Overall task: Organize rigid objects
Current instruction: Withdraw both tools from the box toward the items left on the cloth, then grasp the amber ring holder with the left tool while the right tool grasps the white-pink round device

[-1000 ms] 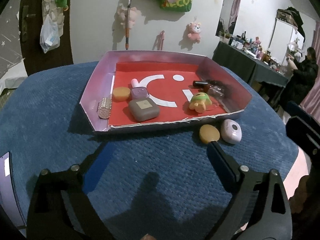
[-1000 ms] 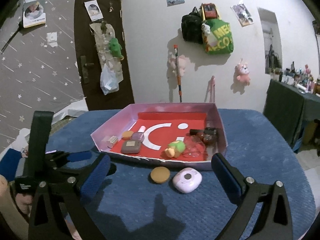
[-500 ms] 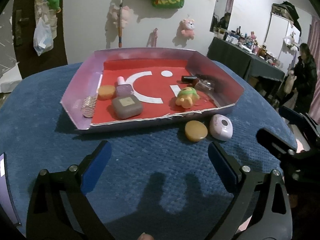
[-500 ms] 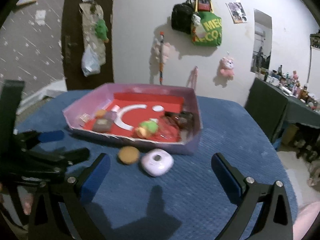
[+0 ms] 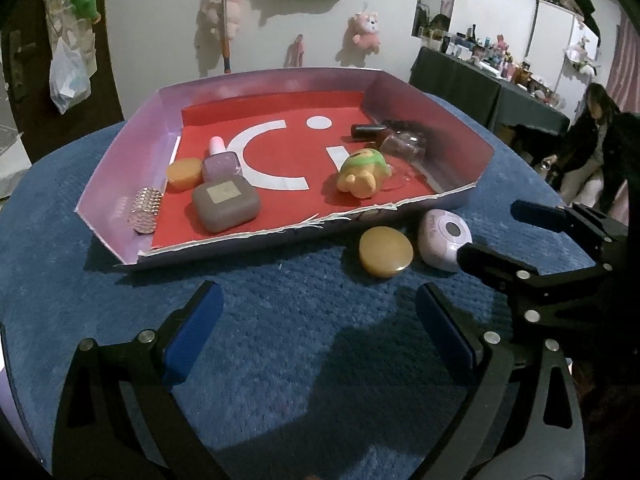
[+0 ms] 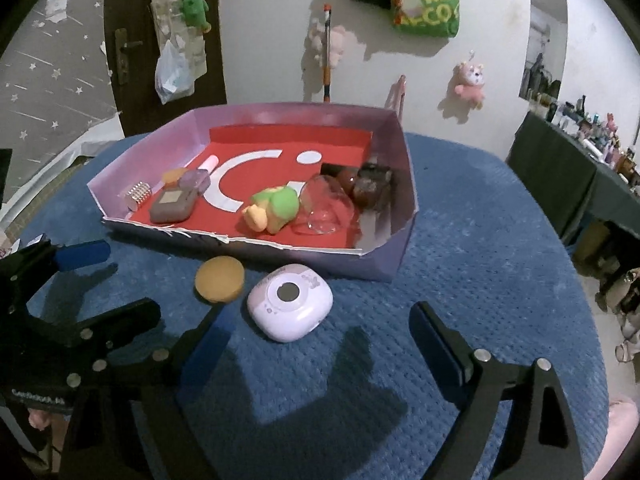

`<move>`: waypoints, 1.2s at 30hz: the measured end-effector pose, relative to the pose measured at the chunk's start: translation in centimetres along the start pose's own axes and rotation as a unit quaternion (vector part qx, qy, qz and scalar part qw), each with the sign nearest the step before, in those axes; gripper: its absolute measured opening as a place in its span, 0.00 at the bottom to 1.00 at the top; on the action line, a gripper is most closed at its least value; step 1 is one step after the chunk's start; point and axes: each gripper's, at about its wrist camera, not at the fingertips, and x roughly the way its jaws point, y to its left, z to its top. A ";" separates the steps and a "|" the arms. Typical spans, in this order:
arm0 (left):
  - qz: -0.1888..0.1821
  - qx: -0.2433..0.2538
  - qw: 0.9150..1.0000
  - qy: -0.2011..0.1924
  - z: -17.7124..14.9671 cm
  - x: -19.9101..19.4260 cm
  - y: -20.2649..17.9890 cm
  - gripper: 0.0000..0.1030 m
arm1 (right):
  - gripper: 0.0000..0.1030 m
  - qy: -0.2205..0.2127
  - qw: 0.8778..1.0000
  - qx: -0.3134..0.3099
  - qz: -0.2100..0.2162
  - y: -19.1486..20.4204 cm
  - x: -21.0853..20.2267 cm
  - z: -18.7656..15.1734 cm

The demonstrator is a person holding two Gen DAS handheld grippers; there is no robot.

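Observation:
A purple tray (image 5: 120, 168) with a red floor sits on the blue table. It holds a grey case (image 5: 226, 208), a pink bottle (image 5: 220, 162), an orange disc (image 5: 184, 172), a studded roller (image 5: 146, 210), a green-and-yellow toy (image 5: 362, 174) and dark bottles (image 5: 384, 132). A tan disc (image 5: 386, 252) (image 6: 220, 280) and a lilac device (image 5: 444, 238) (image 6: 290, 306) lie on the table in front of the tray. My left gripper (image 5: 320, 328) is open and empty. My right gripper (image 6: 316, 344) is open, just short of the lilac device.
The right gripper shows at the right edge of the left wrist view (image 5: 532, 244), the left gripper at the left of the right wrist view (image 6: 80, 280). A dark side table (image 5: 480, 88) and a person (image 5: 592, 148) stand to the right. A door (image 6: 132, 40) is behind.
Both grippers have moved forward and lower toward the tan disc and the lilac device. The right gripper has come in close to the device. Both stay open.

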 end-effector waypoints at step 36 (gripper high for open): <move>-0.007 0.020 0.998 0.053 1.8 4.9 -2.1 0.72 | 0.73 0.035 0.999 -0.006 0.012 -2.1 2.4 -0.5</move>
